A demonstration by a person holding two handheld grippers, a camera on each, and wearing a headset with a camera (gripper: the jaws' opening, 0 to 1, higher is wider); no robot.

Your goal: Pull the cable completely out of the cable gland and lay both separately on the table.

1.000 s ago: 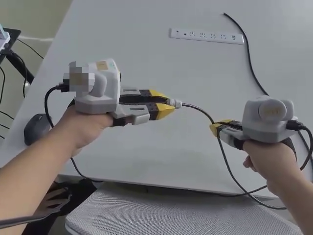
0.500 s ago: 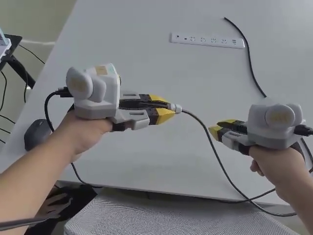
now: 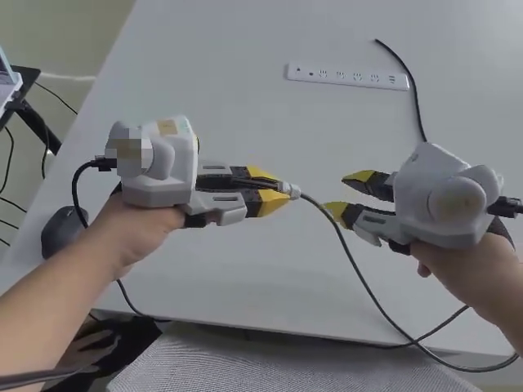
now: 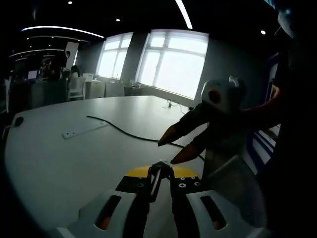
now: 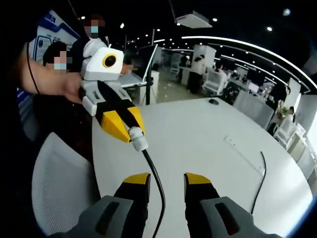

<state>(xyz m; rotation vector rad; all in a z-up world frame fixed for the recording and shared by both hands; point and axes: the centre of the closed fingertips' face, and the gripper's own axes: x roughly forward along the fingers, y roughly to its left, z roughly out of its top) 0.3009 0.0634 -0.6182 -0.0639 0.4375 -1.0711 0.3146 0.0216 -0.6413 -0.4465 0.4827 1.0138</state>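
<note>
Cable gland clamped in the left tongs, cable trailing past the open right tongs.

The small pale gland is pinched at the very tips of the left tongs, above the bench. The black cable leaves the gland, passes the tips of the right tongs and droops below them. The right jaws are spread apart and nothing is gripped by them. The cable is judged light, limp and rather slick, best taken close to the gland where it runs straightest. The gland is judged hard and light. No brand or writing can be read.
</note>
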